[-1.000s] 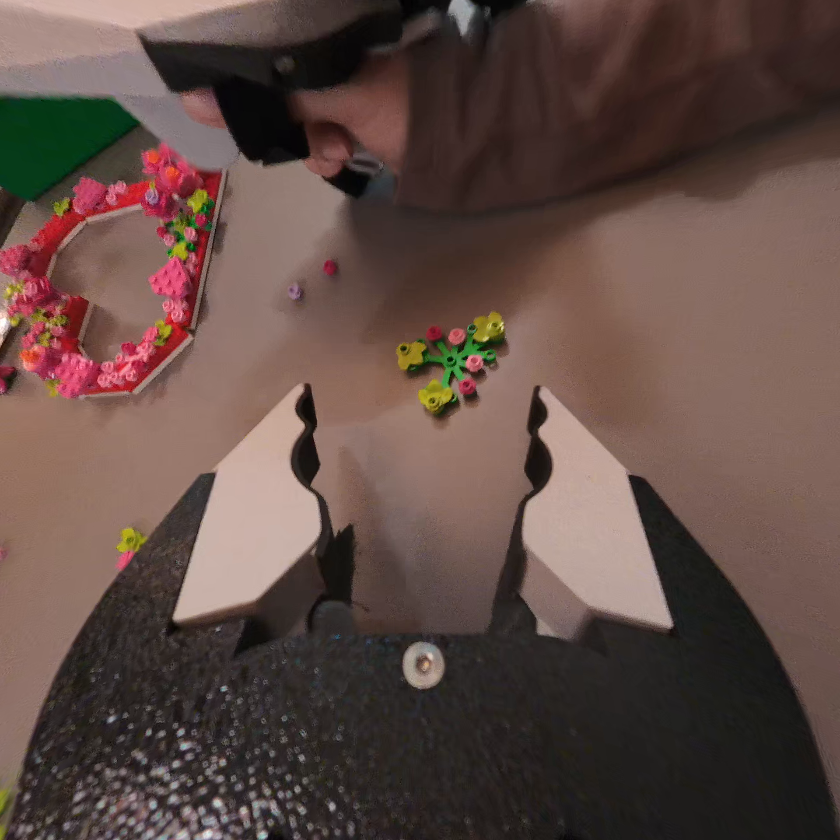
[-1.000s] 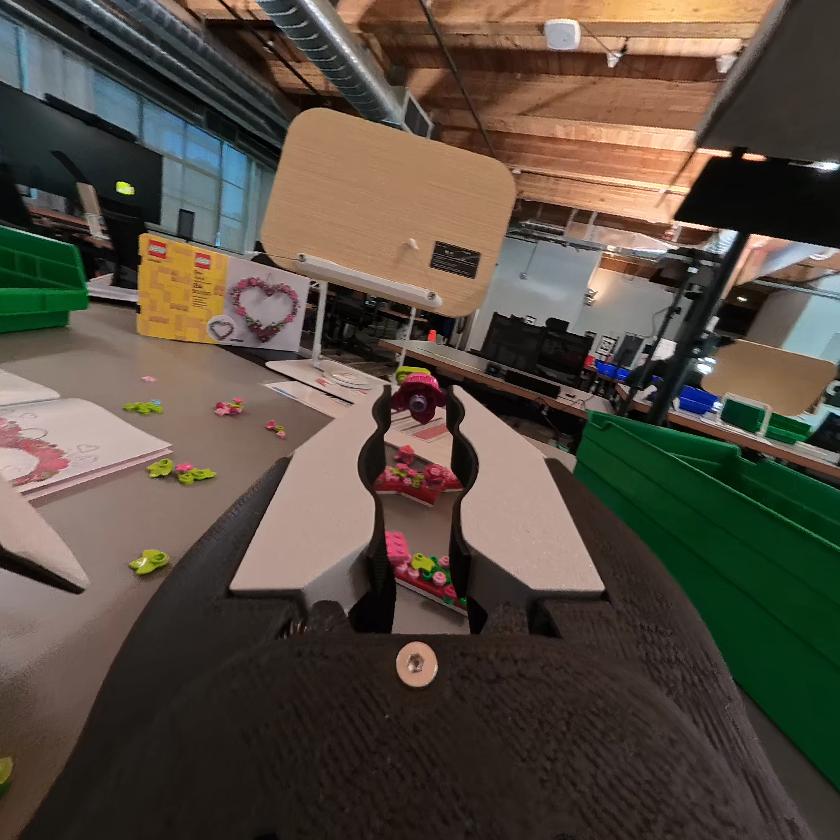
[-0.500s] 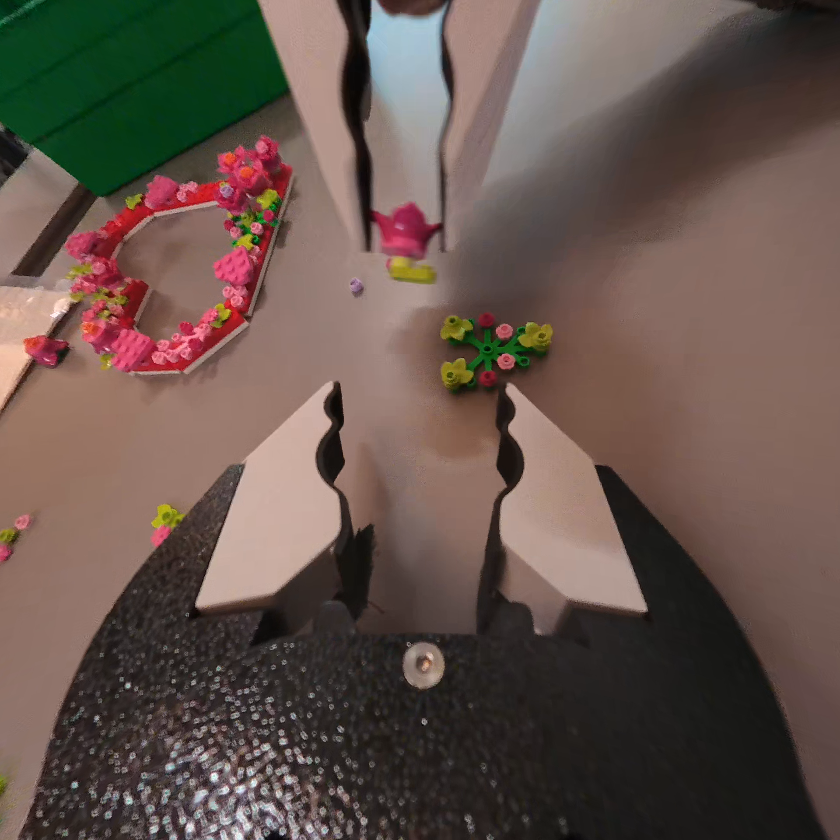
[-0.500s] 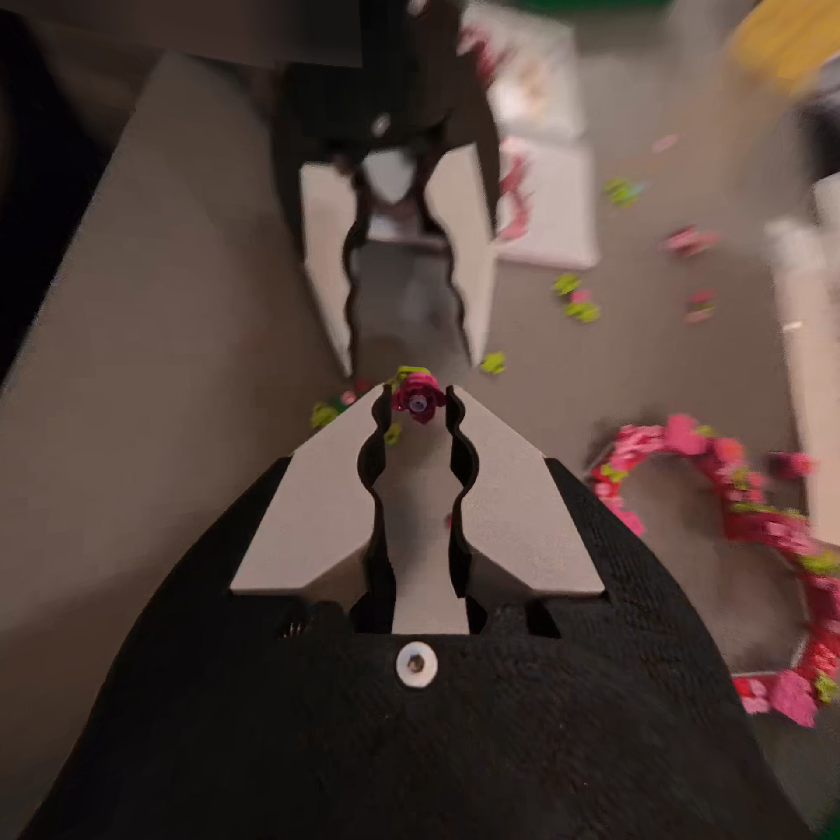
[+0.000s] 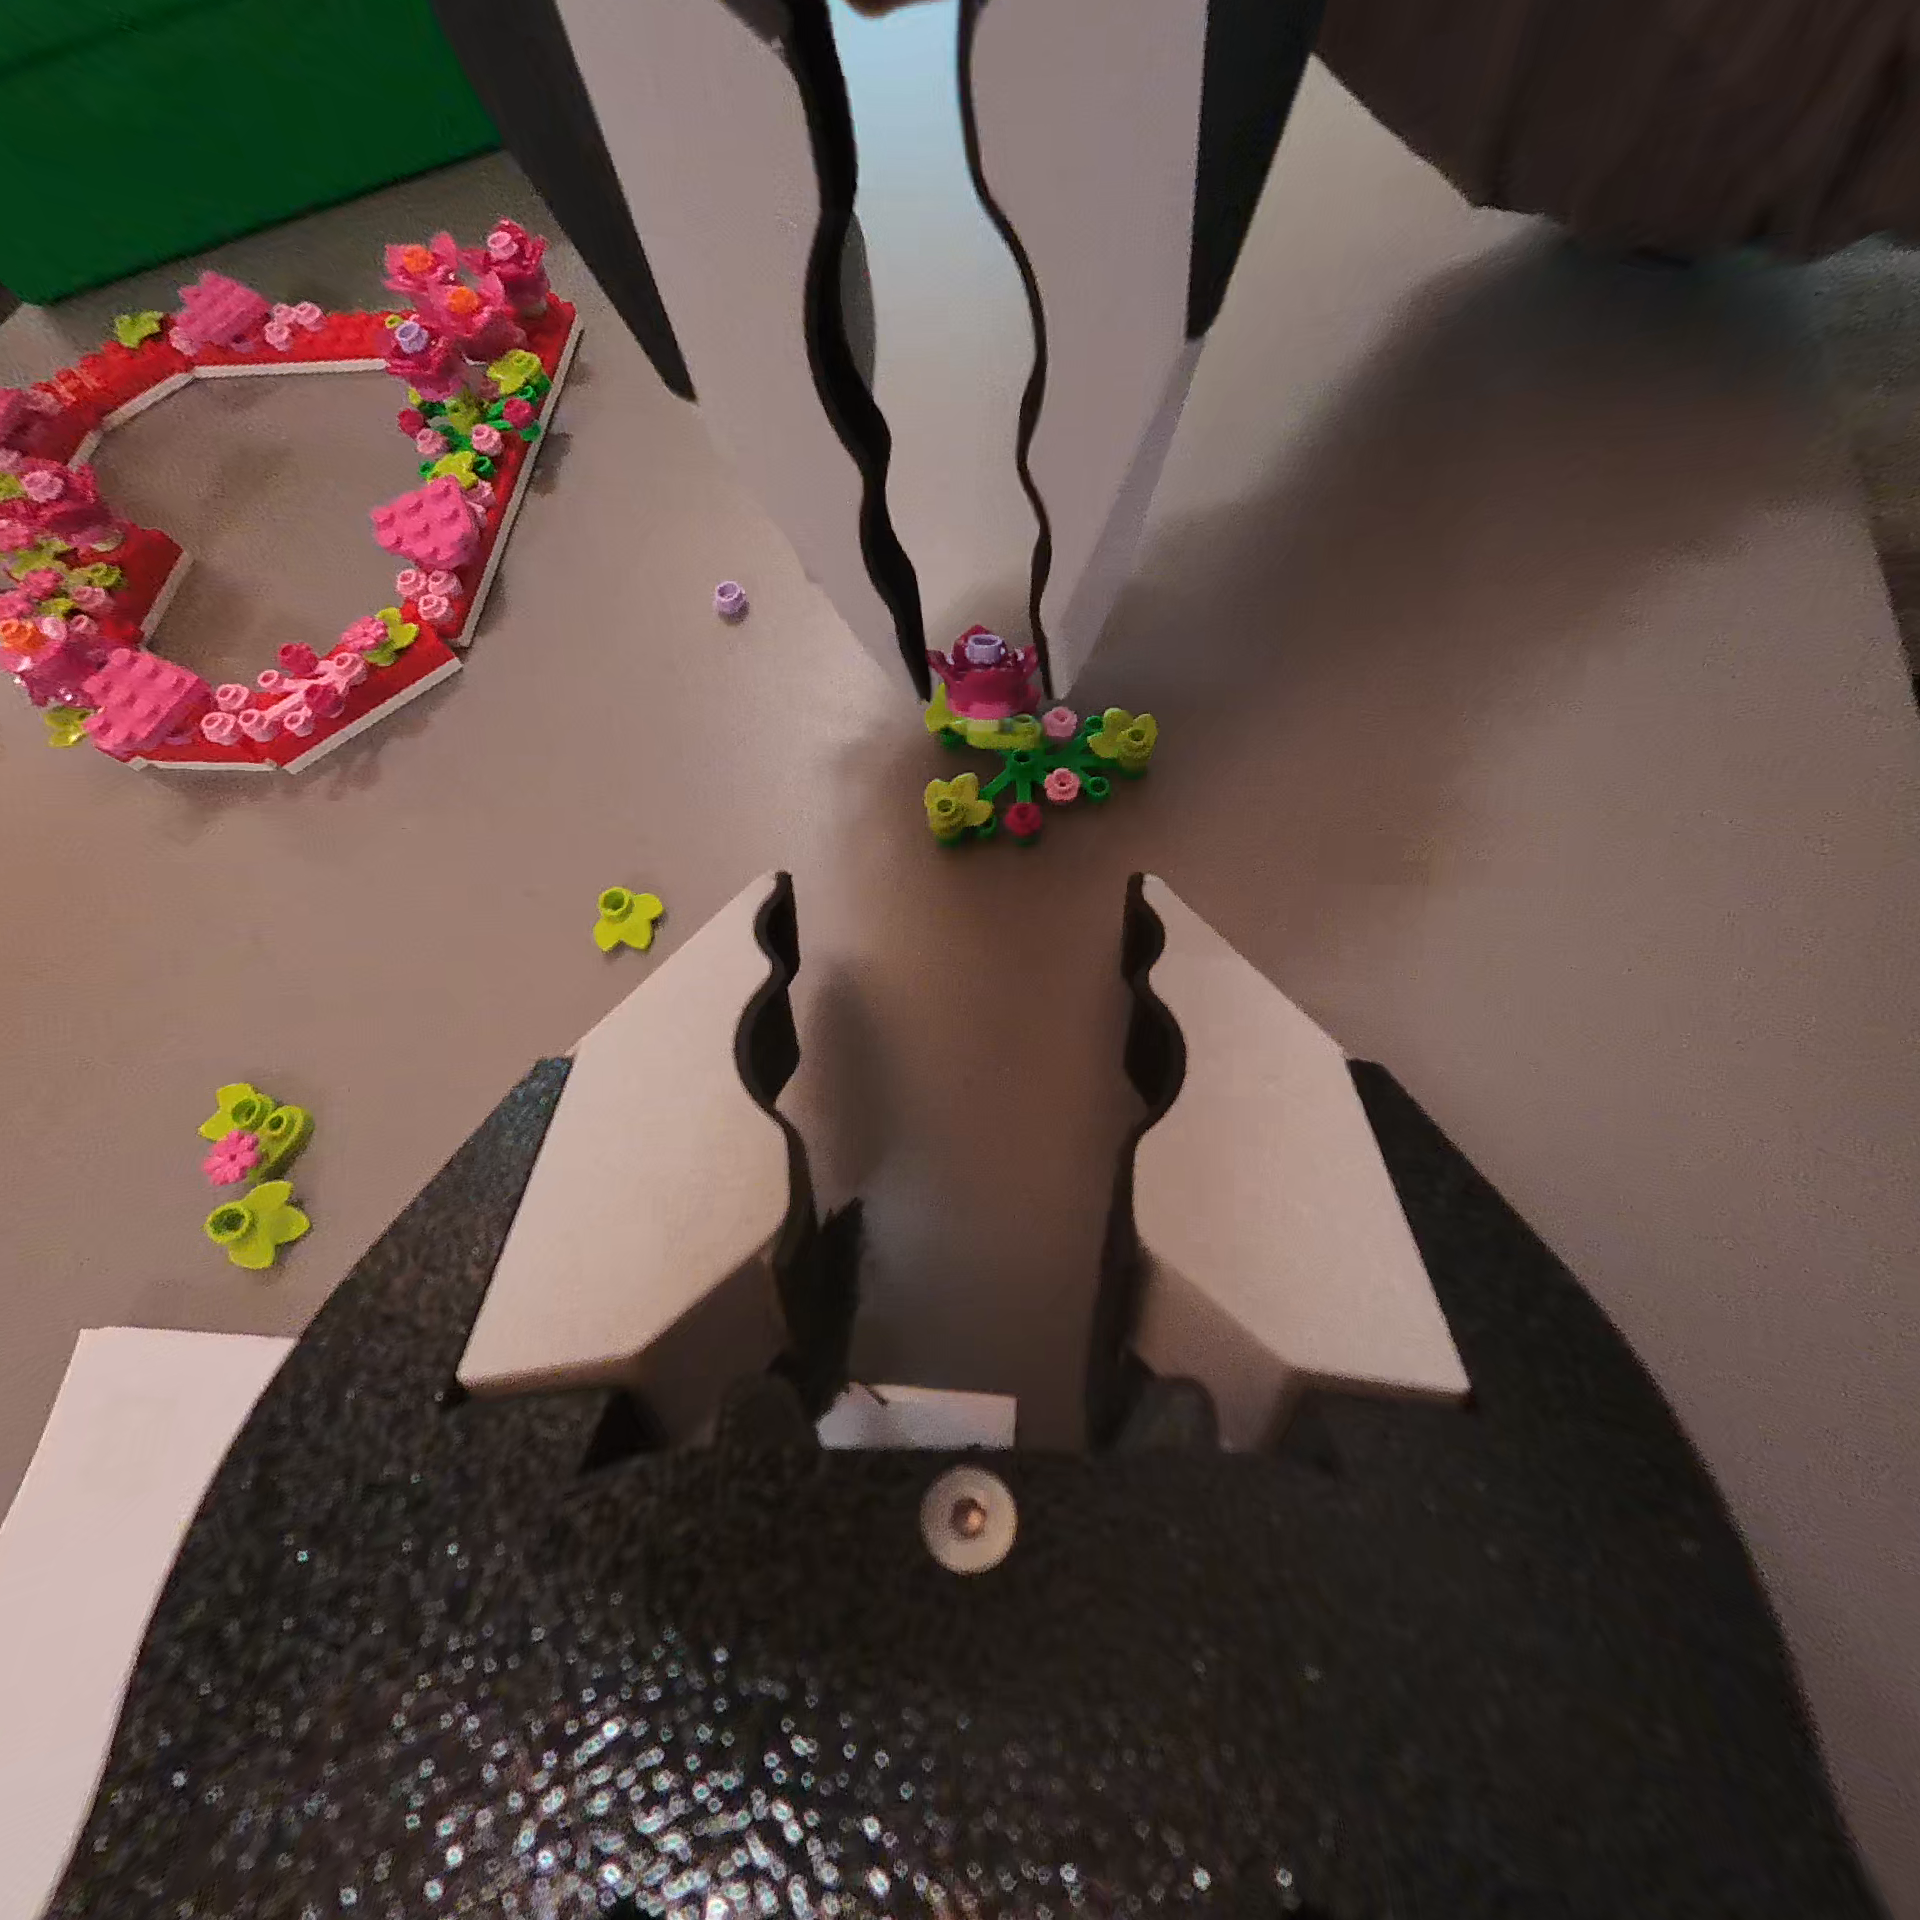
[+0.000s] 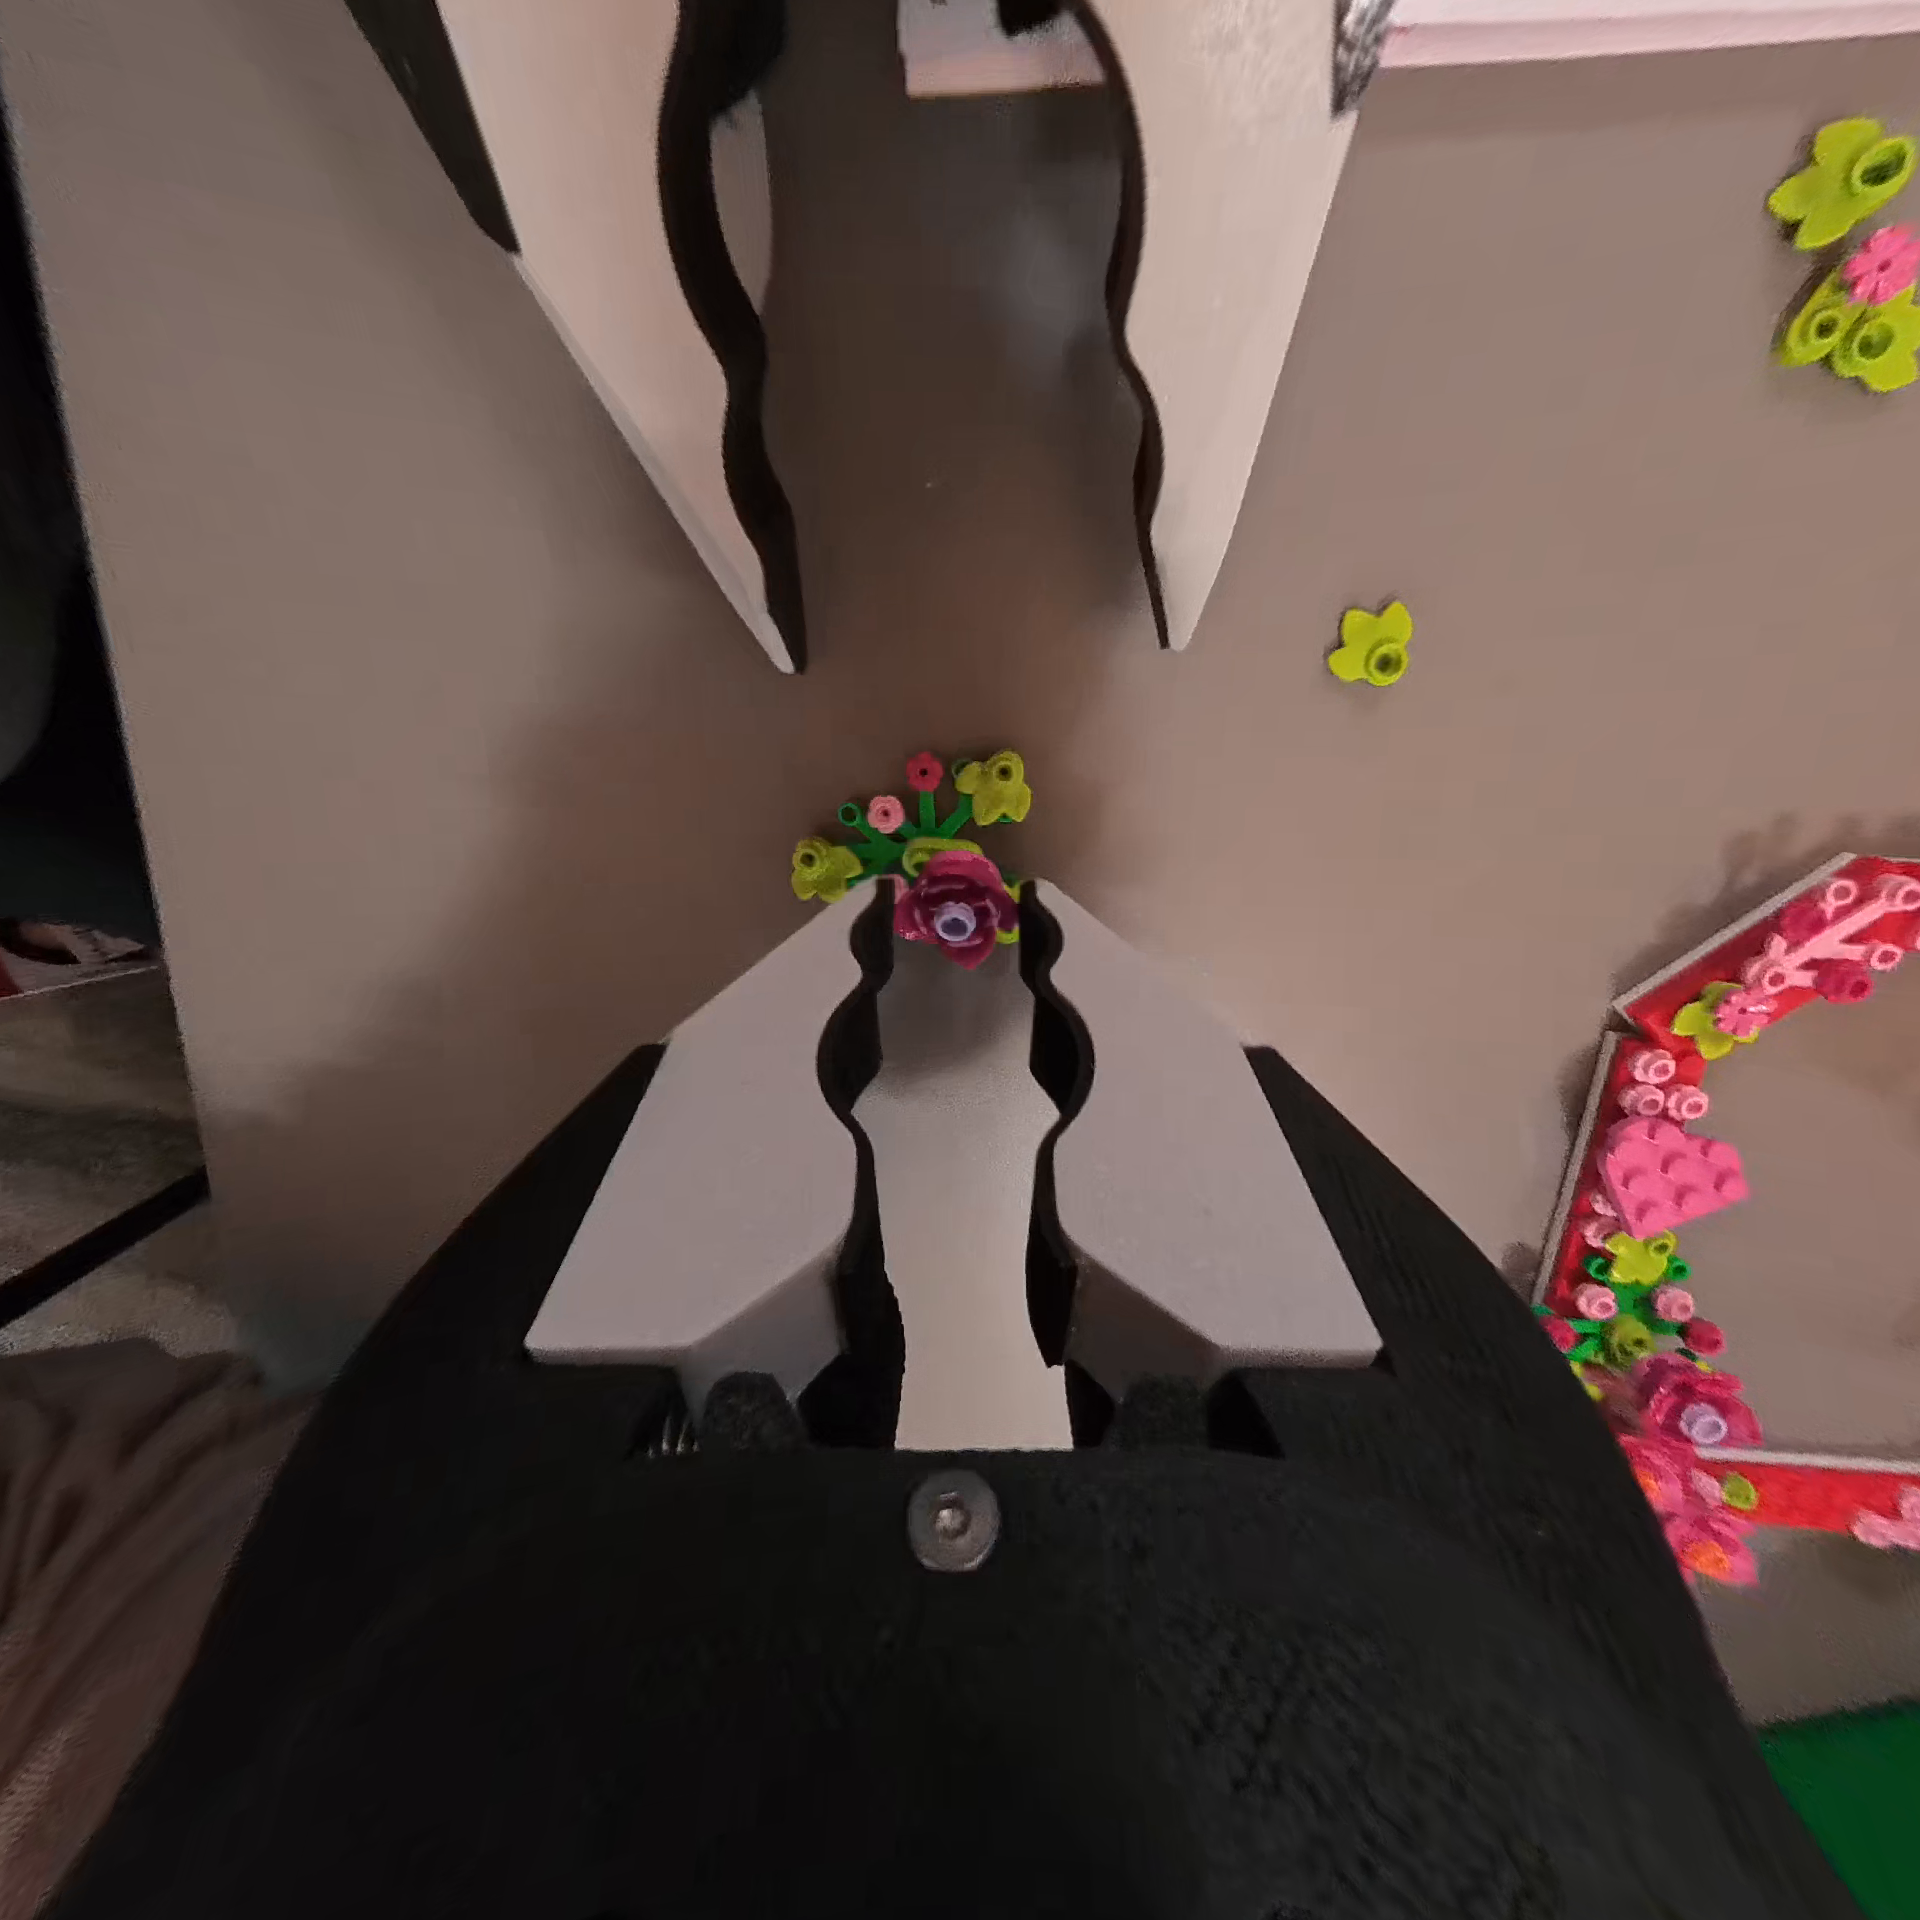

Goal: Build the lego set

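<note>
My right gripper (image 6: 951, 902) is shut on a magenta flower piece (image 6: 951, 920) with a lilac centre. It holds the flower down on one end of a green stem cluster (image 6: 914, 826) with lime and pink blossoms on the table. The left wrist view shows the same flower (image 5: 982, 681) between the right gripper's tips (image 5: 987, 694), over the cluster (image 5: 1039, 774). My left gripper (image 5: 961, 883) is open and empty, just short of the cluster. It shows from the front in the right wrist view (image 6: 977, 655).
A red heart-shaped frame (image 5: 312, 707) covered with pink flowers lies left of the cluster and shows in the right wrist view (image 6: 1662, 1143). Loose lime leaves (image 5: 627, 917), a small leaf and flower group (image 5: 255, 1153) and a lilac stud (image 5: 730, 597) lie around. A green bin (image 5: 208, 114) stands behind. There is about 4 cm between the tips of the two grippers. The lilac stud (image 5: 730, 597) sits 8 cm or so from the ends of my right fingers.
My right gripper swung from pointing across the room to pointing down and lowered the magenta flower onto the green cluster. My left gripper drew slightly back and narrowed a little.
</note>
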